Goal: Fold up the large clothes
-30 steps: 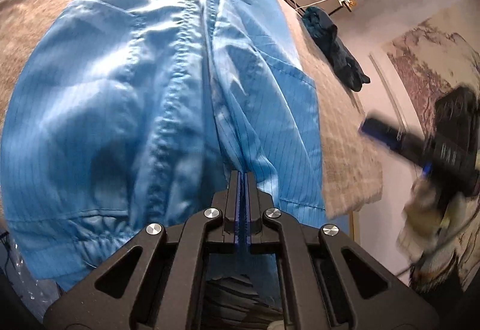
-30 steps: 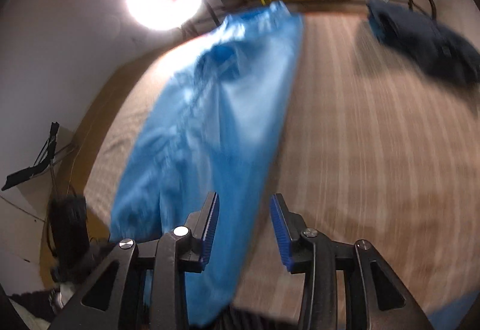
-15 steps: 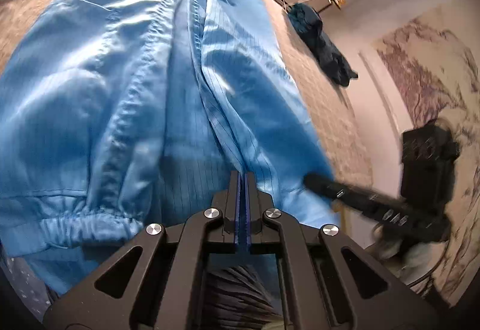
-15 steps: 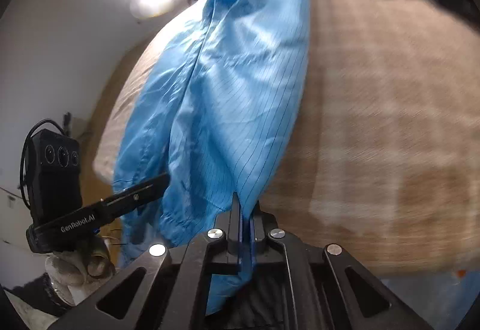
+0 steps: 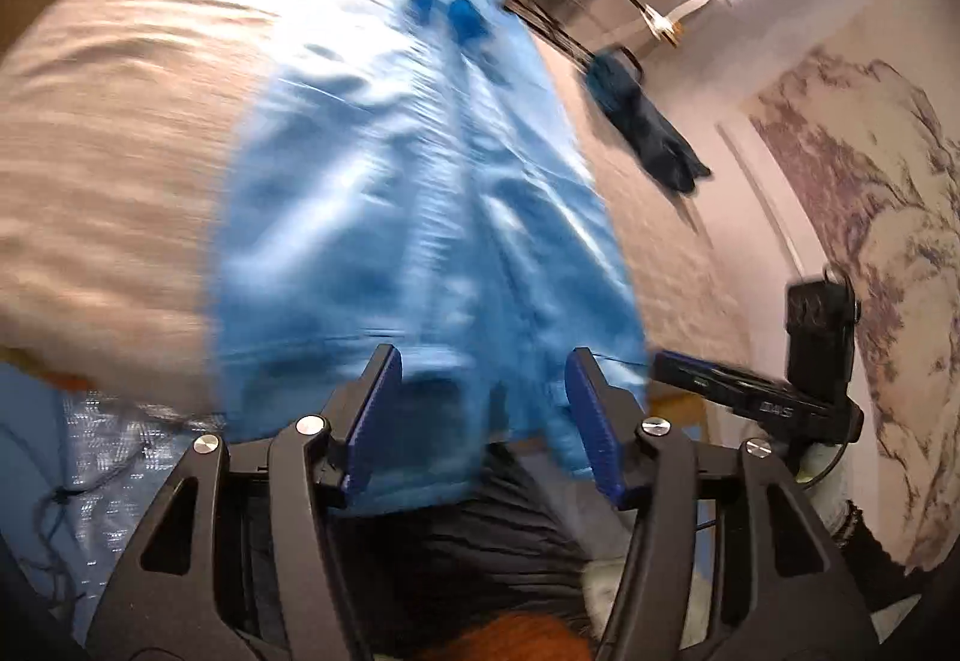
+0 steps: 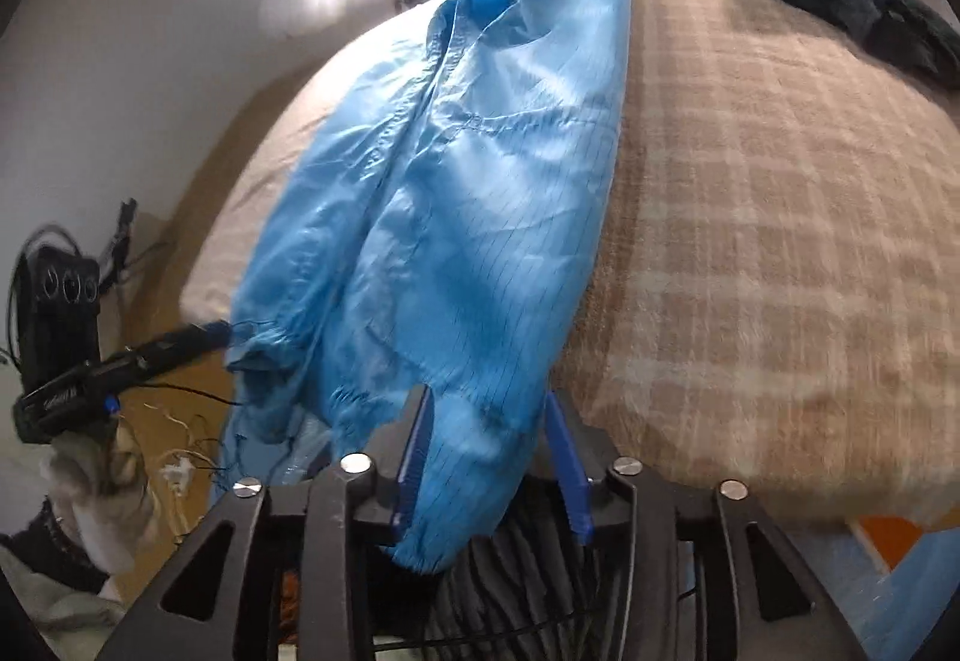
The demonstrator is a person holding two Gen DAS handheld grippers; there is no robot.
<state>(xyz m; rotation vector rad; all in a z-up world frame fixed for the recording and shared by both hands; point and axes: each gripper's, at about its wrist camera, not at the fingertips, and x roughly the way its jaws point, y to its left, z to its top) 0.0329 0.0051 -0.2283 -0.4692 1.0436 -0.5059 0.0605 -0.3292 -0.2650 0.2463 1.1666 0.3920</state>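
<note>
A: Where's the blue work coat (image 6: 456, 217)?

B: Flat on the plaid bed (image 6: 768, 241), hem hanging off the near edge. Both sets of fingers have just been opening: left gripper (image 5: 480, 409) and right gripper (image 6: 487, 460) stand parted, hem between them, unpinched.

A: So that fold's released?

B: Seemingly. Next probably needs fresh hem grips.
</note>
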